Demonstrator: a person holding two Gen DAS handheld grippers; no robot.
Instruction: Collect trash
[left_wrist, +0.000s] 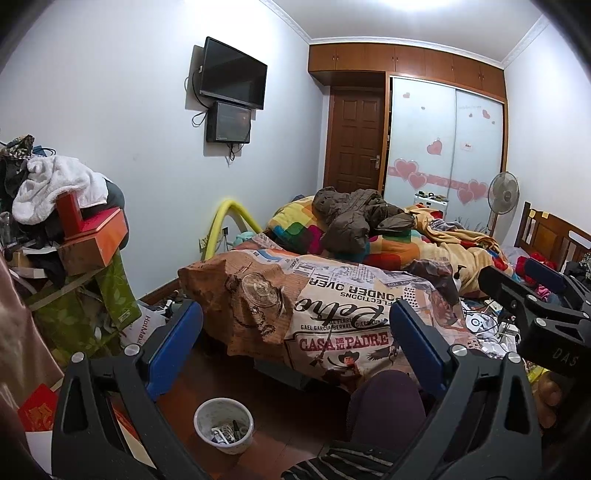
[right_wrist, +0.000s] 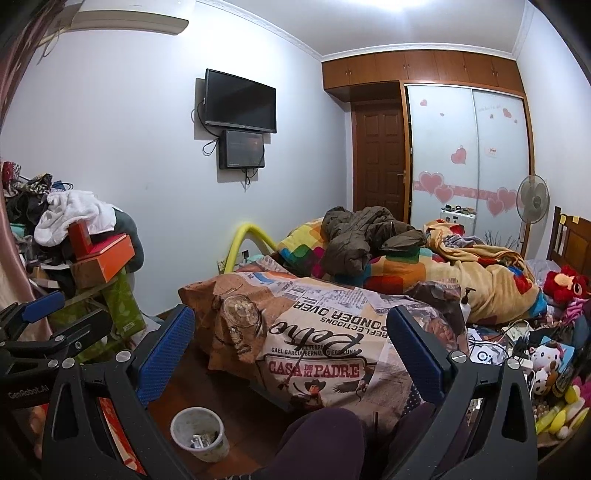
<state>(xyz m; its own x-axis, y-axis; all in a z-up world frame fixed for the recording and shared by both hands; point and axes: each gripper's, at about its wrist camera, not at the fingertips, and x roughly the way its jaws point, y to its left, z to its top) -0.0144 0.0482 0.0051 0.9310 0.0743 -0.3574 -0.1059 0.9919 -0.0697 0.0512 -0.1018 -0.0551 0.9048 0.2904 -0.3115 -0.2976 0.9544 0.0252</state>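
A small white bin (left_wrist: 224, 424) with scraps in it stands on the wooden floor below the bed's corner; it also shows in the right wrist view (right_wrist: 199, 434). My left gripper (left_wrist: 295, 332) is open and empty, held above the floor facing the bed. My right gripper (right_wrist: 290, 336) is open and empty too, beside it. The right gripper's body (left_wrist: 535, 314) shows at the right of the left wrist view, and the left gripper's finger (right_wrist: 40, 306) at the left of the right wrist view. Small clutter (right_wrist: 517, 343) lies on the bed's right side.
A bed with a printed cover (left_wrist: 332, 314), a colourful quilt and a brown jacket (left_wrist: 351, 218) fills the middle. A cluttered stand with orange boxes (left_wrist: 92, 240) and a white towel is at left. My knee (right_wrist: 321, 439) is in front. A fan (left_wrist: 502, 192), wardrobe and door stand behind.
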